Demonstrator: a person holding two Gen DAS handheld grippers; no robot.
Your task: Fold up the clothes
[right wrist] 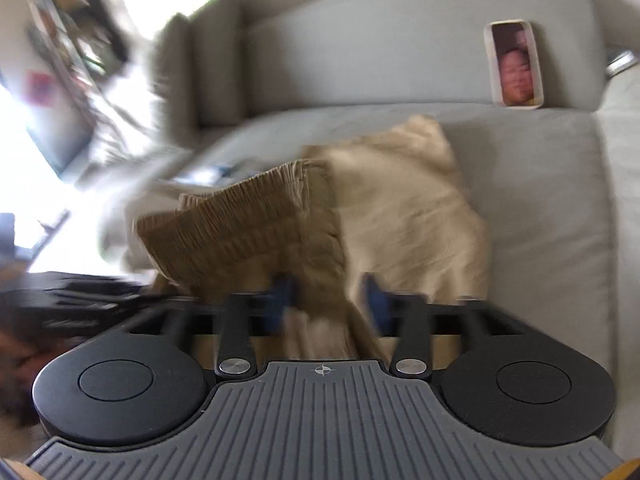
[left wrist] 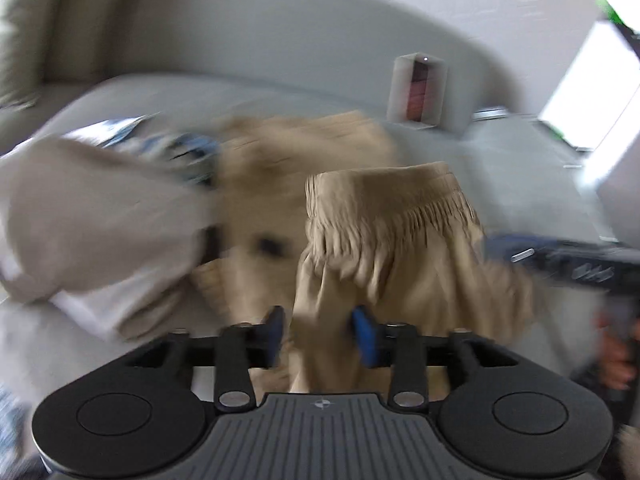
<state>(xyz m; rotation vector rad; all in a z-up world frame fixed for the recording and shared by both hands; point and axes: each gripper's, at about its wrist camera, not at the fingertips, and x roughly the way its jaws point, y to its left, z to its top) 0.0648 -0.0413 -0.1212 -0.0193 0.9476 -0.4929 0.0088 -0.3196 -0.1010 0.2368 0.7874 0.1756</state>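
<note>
Tan pleated-waistband fabric shorts (left wrist: 392,216) bunched on grey cushioned sofa (right wrist: 552,200), not folded yet. Left claw (left wrist: 318,334) and right claw (right wrist: 328,304) both parted, cloth between, grip unclear.

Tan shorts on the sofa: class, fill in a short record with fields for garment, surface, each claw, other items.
garment: tan shorts, gathered waistband up, bunched, not yet folded
surface: grey sofa cushion
left claw: fabric between its blue pads; frame too blurred to tell whether they press
right claw: fabric between its pads; grip unclear, blurred
other items: phone leaning on the backrest; grey garment beside the shorts
</note>
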